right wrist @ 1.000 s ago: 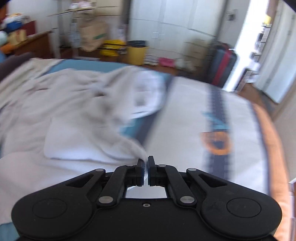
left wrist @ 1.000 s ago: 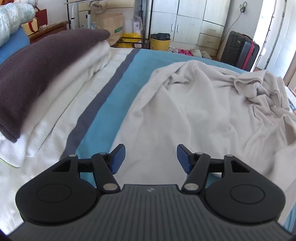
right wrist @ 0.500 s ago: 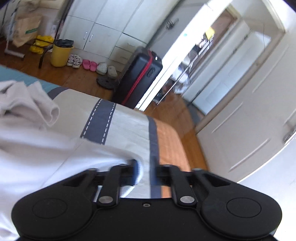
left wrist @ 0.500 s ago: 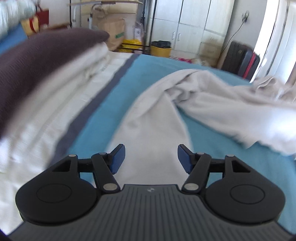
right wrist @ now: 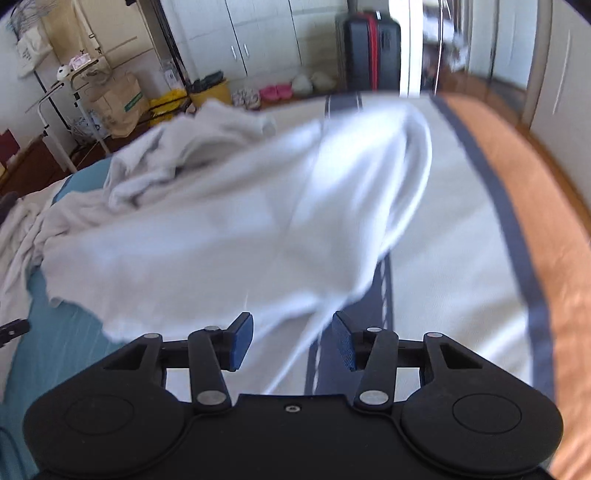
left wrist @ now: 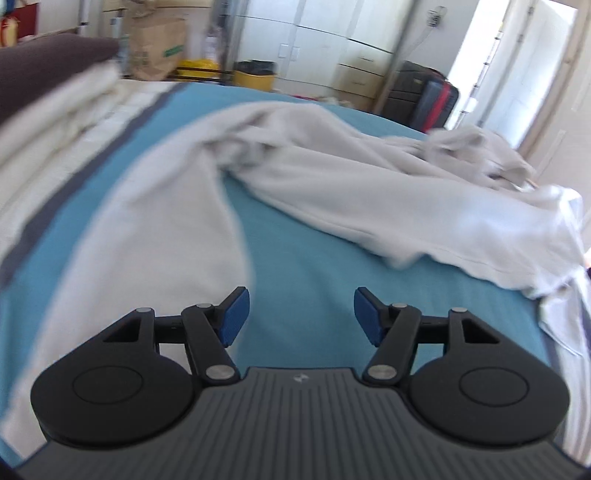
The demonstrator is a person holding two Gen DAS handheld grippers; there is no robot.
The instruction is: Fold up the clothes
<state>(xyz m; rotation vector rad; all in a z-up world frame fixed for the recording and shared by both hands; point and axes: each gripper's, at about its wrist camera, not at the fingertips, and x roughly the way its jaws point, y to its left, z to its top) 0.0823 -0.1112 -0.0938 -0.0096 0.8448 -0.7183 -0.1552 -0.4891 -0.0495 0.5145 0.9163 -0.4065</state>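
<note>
Motion blurs the soft cream knit garment (right wrist: pixel 207 236); right gripper (right wrist: pixel 293 341) opening around its trailing edge, left gripper (left wrist: pixel 299 315) empty, closing slightly.

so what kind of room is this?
Most likely a bedroom: a bed with a striped cover, white wardrobe cupboards along the wall, and a suitcase standing by the doorway.

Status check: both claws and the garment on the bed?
Left claw closing, nothing between pads, over bare blue bedspread. Right claw opening, pale garment draped between pads, not pinched. Nothing blocking.
</note>
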